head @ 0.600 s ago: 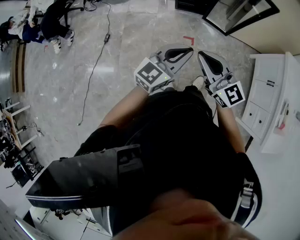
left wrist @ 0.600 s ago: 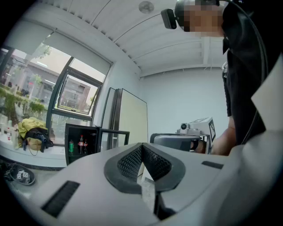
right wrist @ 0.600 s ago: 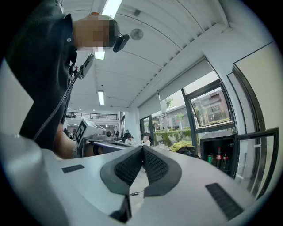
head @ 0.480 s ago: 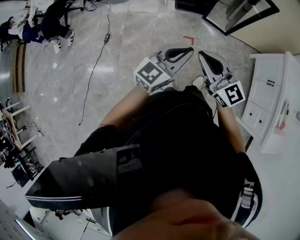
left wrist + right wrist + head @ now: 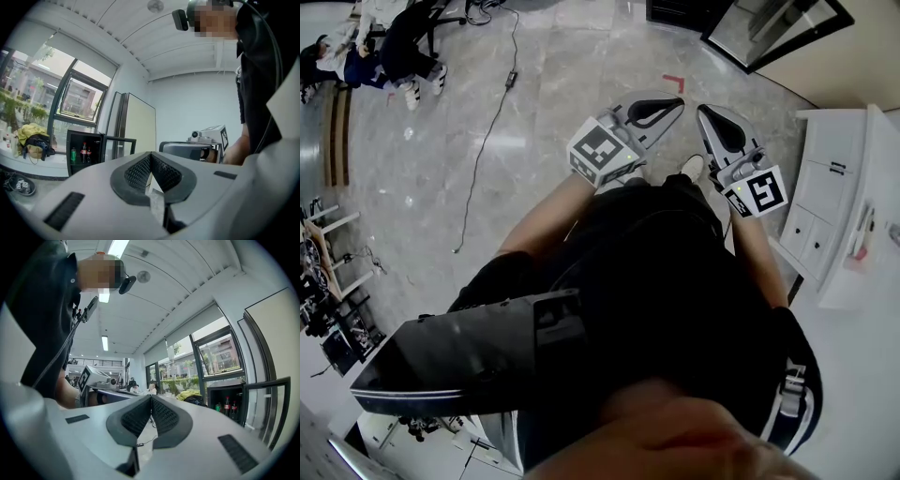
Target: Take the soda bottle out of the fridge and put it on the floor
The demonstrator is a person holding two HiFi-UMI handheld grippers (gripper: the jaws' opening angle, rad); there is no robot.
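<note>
**Desk:** Where is the target?

**Op:** The soda bottle [image 5: 83, 153] stands upright inside the fridge [image 5: 75, 138]. The fridge door [image 5: 120, 146] is swung wide. A second bottle [image 5: 88, 154] stands just beside it, and a green can [image 5: 73, 155] is on its other side, so the target is the middle one of the three. They are tiny from here. I read dark drink and red labels, though I would not vouch for more than that.

**Desk:** Grippers?

**Op:** Both are well short of the fridge, held level and aimed its way. On the left gripper [image 5: 150, 155] the ribbed pads are pressed together at the tip, with nothing between them. The right gripper [image 5: 151, 397] is the same: jaws closed, empty. I hold the two side by side, close to each other, over the marble floor [image 5: 553, 94] in front of the fridge.

**Desk:** Anything around the fridge?

**Op:** A red tape mark [image 5: 677, 81] is on the floor just before the fridge, between it and my gripper tips. A white cabinet [image 5: 834, 202] stands on the side the open door swings to. A cable [image 5: 492, 122] trails across the floor, well away from the fridge. Past the fridge's far side, under the window, lies a yellow bundle [image 5: 29, 138].
</note>
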